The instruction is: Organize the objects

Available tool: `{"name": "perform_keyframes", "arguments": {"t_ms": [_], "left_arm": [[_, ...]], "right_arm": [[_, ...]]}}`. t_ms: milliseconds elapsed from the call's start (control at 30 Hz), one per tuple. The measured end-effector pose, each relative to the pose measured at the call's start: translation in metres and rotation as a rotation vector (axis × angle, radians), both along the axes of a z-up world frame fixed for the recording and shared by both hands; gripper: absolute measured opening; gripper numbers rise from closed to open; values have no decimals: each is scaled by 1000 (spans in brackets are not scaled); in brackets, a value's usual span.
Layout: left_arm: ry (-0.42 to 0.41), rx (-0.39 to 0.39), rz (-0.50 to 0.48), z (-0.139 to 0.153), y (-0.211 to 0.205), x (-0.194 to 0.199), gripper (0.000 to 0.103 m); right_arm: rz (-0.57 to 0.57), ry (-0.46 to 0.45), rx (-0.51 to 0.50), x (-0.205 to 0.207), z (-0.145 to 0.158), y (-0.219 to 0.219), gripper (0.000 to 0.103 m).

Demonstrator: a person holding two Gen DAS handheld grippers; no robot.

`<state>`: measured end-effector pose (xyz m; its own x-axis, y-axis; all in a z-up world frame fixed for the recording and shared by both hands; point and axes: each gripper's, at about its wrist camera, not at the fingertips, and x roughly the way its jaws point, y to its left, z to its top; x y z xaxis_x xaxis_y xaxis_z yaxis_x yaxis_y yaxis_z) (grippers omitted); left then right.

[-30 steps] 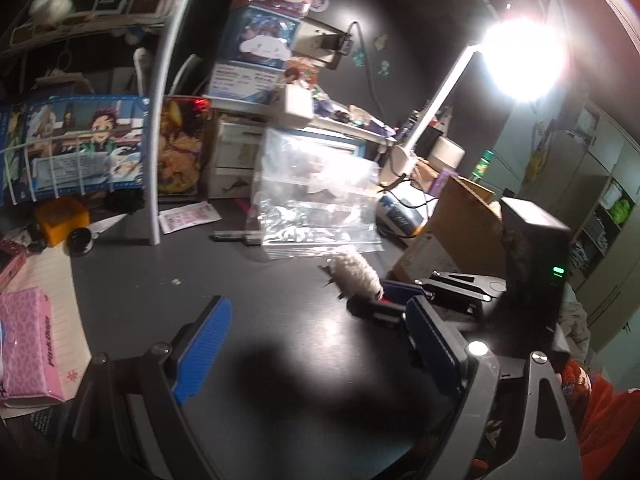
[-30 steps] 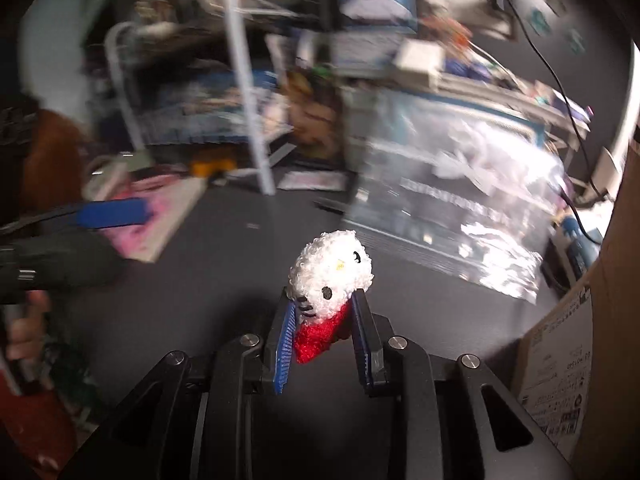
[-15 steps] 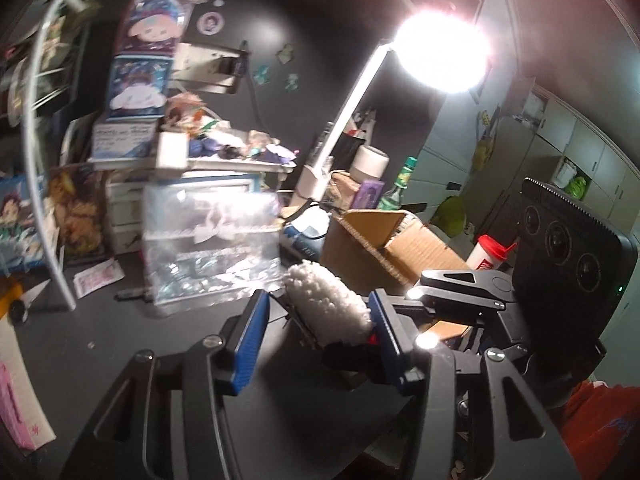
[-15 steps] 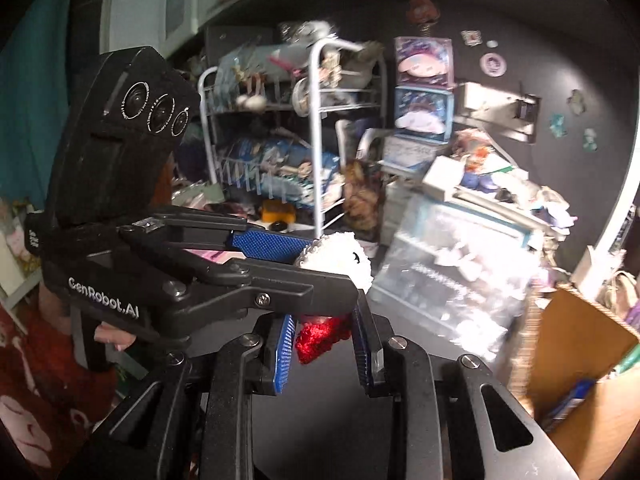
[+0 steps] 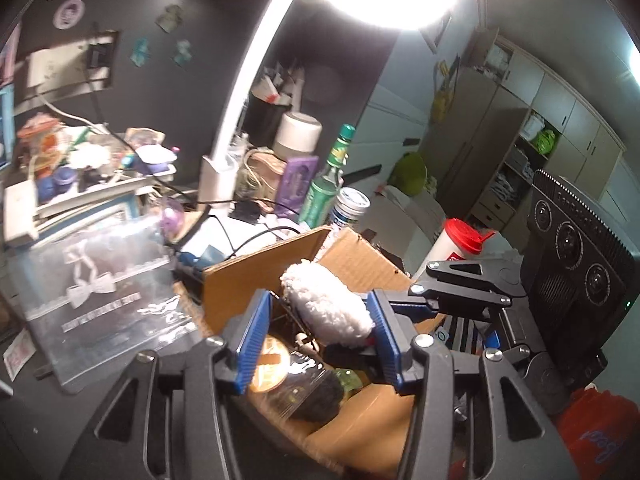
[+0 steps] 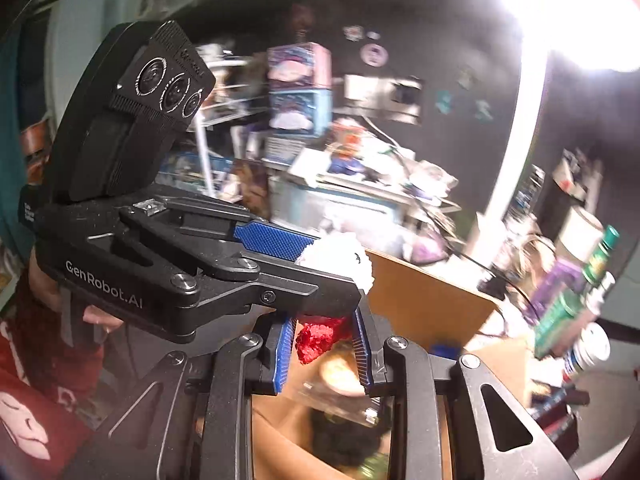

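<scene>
We hold the small crocheted doll (image 5: 326, 308) with both tools above the open cardboard box (image 5: 256, 276), which we judge to be its destination; the right tool (image 6: 324, 346) is clamped on the doll's red body (image 6: 318, 338), giving a firm hold low down; the left tool (image 5: 316, 340) stands narrowed around the white woolly head, its right pad against the yarn and its left pad just clear of it, so we read it as steadying rather than carrying; whether it truly presses we cannot tell; the box already holds a clear plastic packet (image 5: 304, 384) over something dark, and a round yellow-lit item (image 5: 266, 366); a clear zip bag (image 5: 100, 296) with bow prints leans on the desk (image 5: 36, 420) just beside the box, its contents unclear
</scene>
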<state>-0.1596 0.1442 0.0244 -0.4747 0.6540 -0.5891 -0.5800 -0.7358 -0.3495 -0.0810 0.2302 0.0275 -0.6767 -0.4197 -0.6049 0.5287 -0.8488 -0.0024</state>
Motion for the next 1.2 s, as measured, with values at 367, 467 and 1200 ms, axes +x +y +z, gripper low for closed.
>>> {"name": "perform_keyframes", "arguments": {"t_ms": [367, 467, 1200], "left_arm": [[-98, -84, -51, -8, 47, -30, 81], [-90, -91, -42, -6, 47, -29, 84], [132, -92, 238, 14, -55, 64, 102]], "right_arm": [[-92, -79, 53, -20, -11, 38, 56], [-96, -85, 54, -21, -11, 40, 56], [-103, 33, 77, 20, -2, -12, 94]]}}
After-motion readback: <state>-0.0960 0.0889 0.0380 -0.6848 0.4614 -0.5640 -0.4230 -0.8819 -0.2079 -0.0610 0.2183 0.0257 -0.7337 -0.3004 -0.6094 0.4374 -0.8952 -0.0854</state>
